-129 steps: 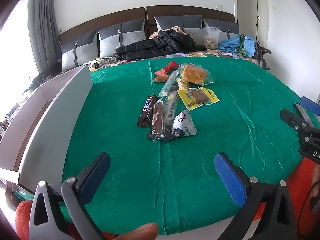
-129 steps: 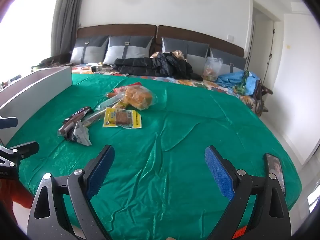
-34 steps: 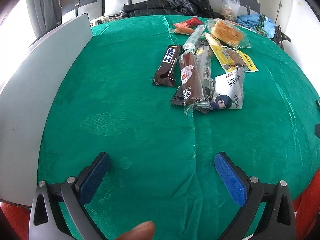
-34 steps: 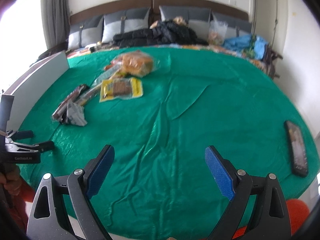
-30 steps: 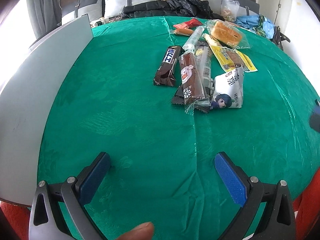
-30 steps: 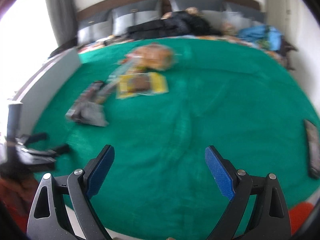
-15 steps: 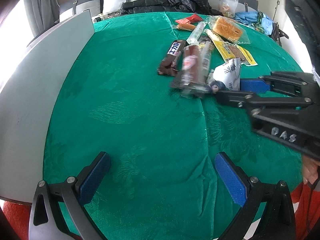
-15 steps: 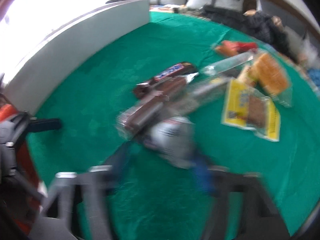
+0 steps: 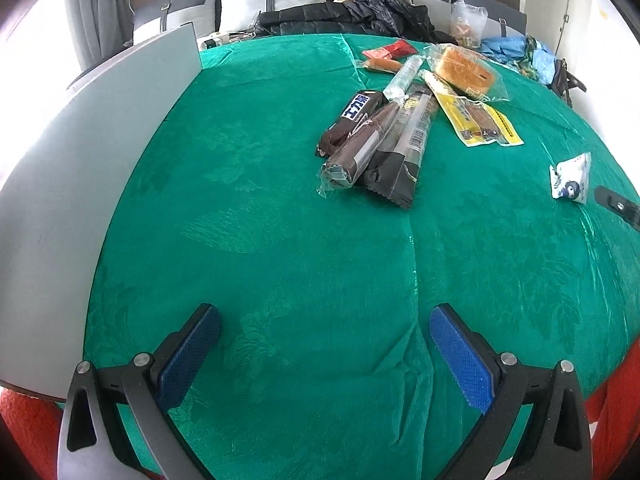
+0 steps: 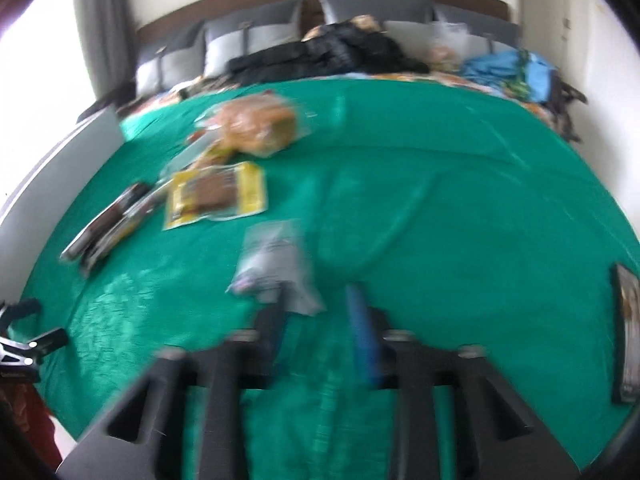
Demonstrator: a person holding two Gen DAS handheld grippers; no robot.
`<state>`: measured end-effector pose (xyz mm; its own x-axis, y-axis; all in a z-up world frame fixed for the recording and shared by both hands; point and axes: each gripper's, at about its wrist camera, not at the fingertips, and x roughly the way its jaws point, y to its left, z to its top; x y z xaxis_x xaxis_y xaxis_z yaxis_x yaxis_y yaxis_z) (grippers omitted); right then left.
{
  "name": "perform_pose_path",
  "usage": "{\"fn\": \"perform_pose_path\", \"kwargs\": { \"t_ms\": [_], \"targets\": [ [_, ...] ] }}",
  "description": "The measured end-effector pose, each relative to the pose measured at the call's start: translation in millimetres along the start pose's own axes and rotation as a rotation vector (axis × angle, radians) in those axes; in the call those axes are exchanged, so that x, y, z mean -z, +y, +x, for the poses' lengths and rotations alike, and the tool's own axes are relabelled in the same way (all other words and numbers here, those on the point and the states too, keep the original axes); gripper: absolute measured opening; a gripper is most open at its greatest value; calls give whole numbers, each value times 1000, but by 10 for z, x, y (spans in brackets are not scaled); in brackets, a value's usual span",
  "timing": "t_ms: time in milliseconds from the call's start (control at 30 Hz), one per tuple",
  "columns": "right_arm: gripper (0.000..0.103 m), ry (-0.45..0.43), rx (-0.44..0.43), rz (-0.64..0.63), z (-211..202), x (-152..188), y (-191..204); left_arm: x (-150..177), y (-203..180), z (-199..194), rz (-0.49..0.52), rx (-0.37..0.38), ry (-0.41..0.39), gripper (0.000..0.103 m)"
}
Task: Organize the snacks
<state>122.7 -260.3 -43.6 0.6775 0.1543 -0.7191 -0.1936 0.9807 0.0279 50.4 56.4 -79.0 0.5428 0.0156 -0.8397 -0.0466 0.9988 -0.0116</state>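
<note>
The left tongs [image 9: 324, 354] hang open over the near edge of the bed, nothing between the blue pads. The right tongs [image 10: 320, 320], blurred, are opening; the white pouch [image 10: 276, 264] lies just in front of their tips, apart from the pile, and no pad presses on it. The green cover [image 9: 260, 240] spreads across the bed, with a grey board [image 9: 80, 160] standing along its left edge. Toward the far middle lie the bagged bread [image 9: 464, 70], the yellow packet [image 9: 480, 120], the black wrapper [image 9: 404, 148], two chocolate bars [image 9: 352, 120] and a red packet [image 9: 388, 50]. A phone [image 10: 624, 332] rests at the right edge.
</note>
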Motion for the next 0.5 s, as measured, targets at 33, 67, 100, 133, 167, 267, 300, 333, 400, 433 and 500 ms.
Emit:
{"fn": "perform_pose_path", "kwargs": {
  "t_ms": [33,67,100,133,167,267,300,333,400,433,500],
  "targets": [
    [82,-2,-3,24,17,-5,-68,1,2,1,1,0,-3,103],
    [82,-7,-3,51,8,22,-123,6,2,-3,2,1,-5,103],
    [82,-2,-6,64,24,24,-141,6,-1,-4,2,1,-6,103],
    [82,10,-12,71,57,12,-143,7,-2,-4,3,1,-7,103],
    [82,28,-16,67,113,8,-138,7,-1,-3,4,1,-9,103],
    [82,68,-4,27,196,53,-47,11,-4,-6,7,1,-15,103],
    [82,66,14,8,178,75,7,17,-4,-11,9,1,-18,103],
    [82,65,17,-10,190,80,54,18,-4,-11,10,1,-22,103],
    [82,68,28,-36,191,122,112,29,-1,-23,12,-3,-28,103],
    [82,69,44,-53,199,130,138,31,2,-29,13,-6,-30,103],
    [83,66,60,-77,214,145,189,27,1,-28,11,-8,-33,103]
  ]
}}
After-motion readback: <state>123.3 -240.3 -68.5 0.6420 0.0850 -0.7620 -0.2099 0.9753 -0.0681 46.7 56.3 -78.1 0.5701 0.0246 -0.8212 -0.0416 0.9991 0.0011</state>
